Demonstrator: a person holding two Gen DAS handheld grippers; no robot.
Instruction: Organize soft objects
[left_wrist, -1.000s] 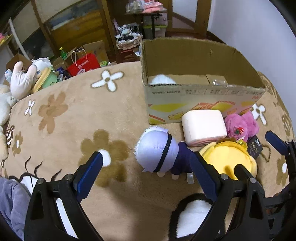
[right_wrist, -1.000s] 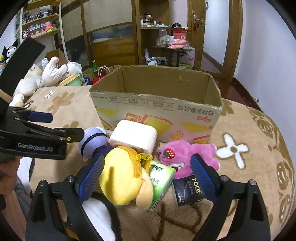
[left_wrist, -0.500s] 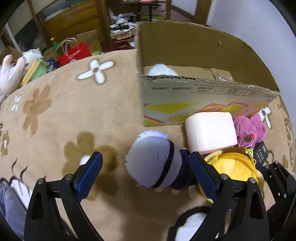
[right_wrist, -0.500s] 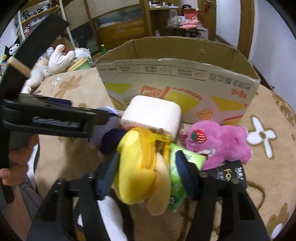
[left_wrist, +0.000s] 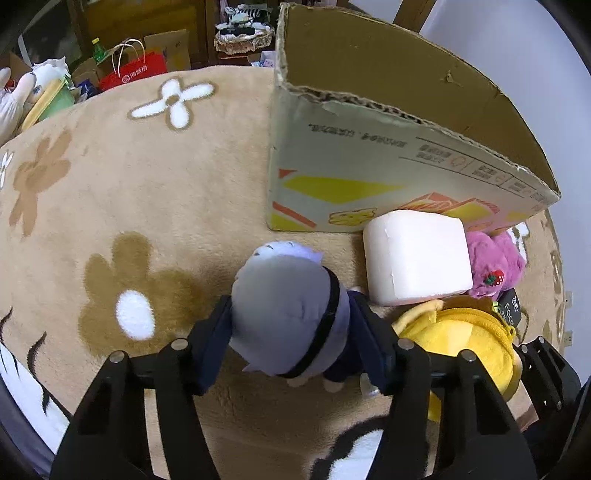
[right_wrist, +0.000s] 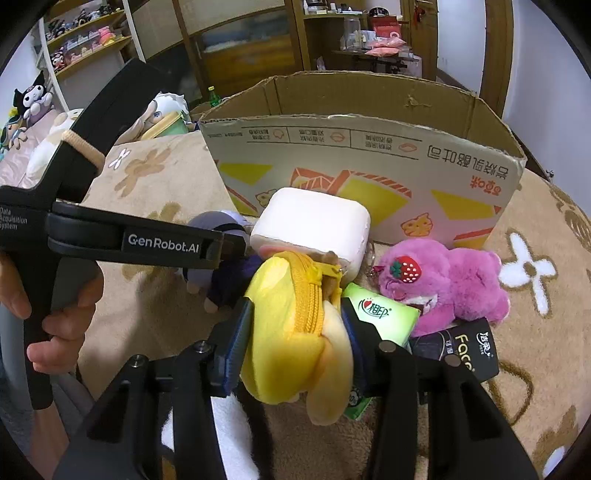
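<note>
A doll with a lavender head (left_wrist: 288, 306) and dark blue body lies on the beige flowered blanket (left_wrist: 110, 192). My left gripper (left_wrist: 293, 343) straddles its head, jaws closing, and both pads press its sides. Just right of it, a yellow zippered plush (right_wrist: 291, 317) sits between the pads of my right gripper (right_wrist: 297, 339), whose jaws are closing and squeeze it. An open cardboard box (right_wrist: 369, 155) stands just behind. A white cushion block (right_wrist: 314, 221) leans against the box front. A pink strawberry plush (right_wrist: 450, 284) lies at the right.
A green tissue pack (right_wrist: 380, 314) and a black "Face" pack (right_wrist: 461, 347) lie beside the yellow plush. A hand (right_wrist: 55, 325) holds the left gripper's handle. More plush toys (left_wrist: 22, 99) and a red bag (left_wrist: 136, 70) sit beyond the blanket's far left edge.
Both grippers came down onto the pile. The left jaws narrowed from wide open onto the doll's head, and the right jaws drew in onto the yellow plush.
</note>
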